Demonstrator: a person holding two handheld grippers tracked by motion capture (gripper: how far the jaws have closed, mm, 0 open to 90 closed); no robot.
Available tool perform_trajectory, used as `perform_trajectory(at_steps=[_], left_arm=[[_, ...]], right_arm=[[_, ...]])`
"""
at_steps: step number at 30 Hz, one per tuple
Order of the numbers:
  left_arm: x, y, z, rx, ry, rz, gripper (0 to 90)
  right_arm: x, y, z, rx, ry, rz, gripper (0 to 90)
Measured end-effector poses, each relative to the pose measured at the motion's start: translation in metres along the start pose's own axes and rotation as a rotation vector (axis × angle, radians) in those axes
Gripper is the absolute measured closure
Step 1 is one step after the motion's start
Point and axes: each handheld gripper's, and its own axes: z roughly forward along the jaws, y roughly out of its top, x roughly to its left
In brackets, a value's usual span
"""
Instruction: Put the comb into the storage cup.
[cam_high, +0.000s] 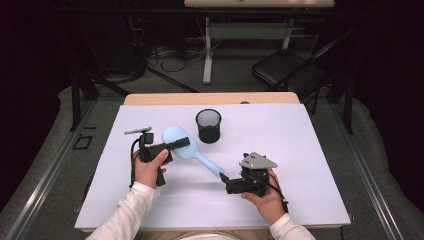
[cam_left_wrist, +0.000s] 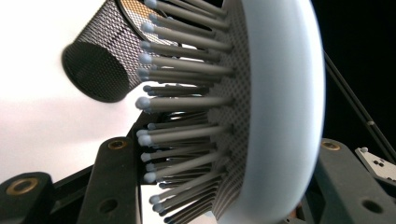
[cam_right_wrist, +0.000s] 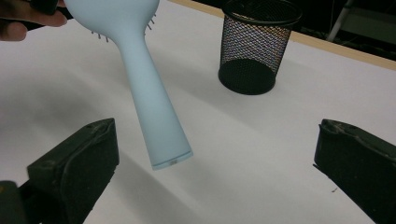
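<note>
A pale blue hairbrush (cam_high: 192, 152) hangs tilted over the white sheet, head up at the left and handle sloping down to the right. My left gripper (cam_high: 180, 142) is shut on its head. In the left gripper view the bristles and blue back (cam_left_wrist: 280, 107) sit between the two black jaws. My right gripper (cam_high: 223, 179) stands open at the handle's end. In the right gripper view the handle (cam_right_wrist: 154, 107) ends between the wide jaws, nearer the left one, touching neither. A black mesh cup (cam_high: 208, 126) stands upright behind the brush.
A white sheet (cam_high: 280, 150) covers the table, with a wooden edge (cam_high: 210, 98) at the far side. Beyond it are a folding chair (cam_high: 285, 67), a desk's legs (cam_high: 207, 50) and floor cables. A pale round rim (cam_high: 205, 235) shows at the near edge.
</note>
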Motion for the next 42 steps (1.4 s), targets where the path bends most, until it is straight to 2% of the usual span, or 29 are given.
perform_trajectory(at_steps=[10,18,25,30,34,42], left_arm=[[0.001,0.003,-0.004,-0.019,-0.008,-0.001,49.1],[-0.002,0.004,-0.003,-0.019,-0.007,0.021,49.1],[-0.003,0.005,-0.004,-0.017,-0.007,0.064,49.0],[-0.004,0.006,-0.005,-0.020,-0.010,0.075,49.0],[-0.007,0.006,-0.006,-0.031,-0.008,0.104,49.0],[-0.017,0.008,-0.009,-0.035,0.028,0.229,49.0]], right_arm=[[-0.002,0.000,0.001,0.005,-0.007,0.014,0.0],[-0.002,0.000,0.002,0.006,-0.015,0.018,0.0],[-0.003,0.000,0.001,0.003,-0.010,0.024,0.0],[-0.005,-0.001,0.001,0.005,-0.009,0.029,0.0],[-0.006,-0.001,0.001,0.009,-0.008,0.029,0.0],[-0.007,-0.002,0.001,0.010,-0.010,0.036,0.0]])
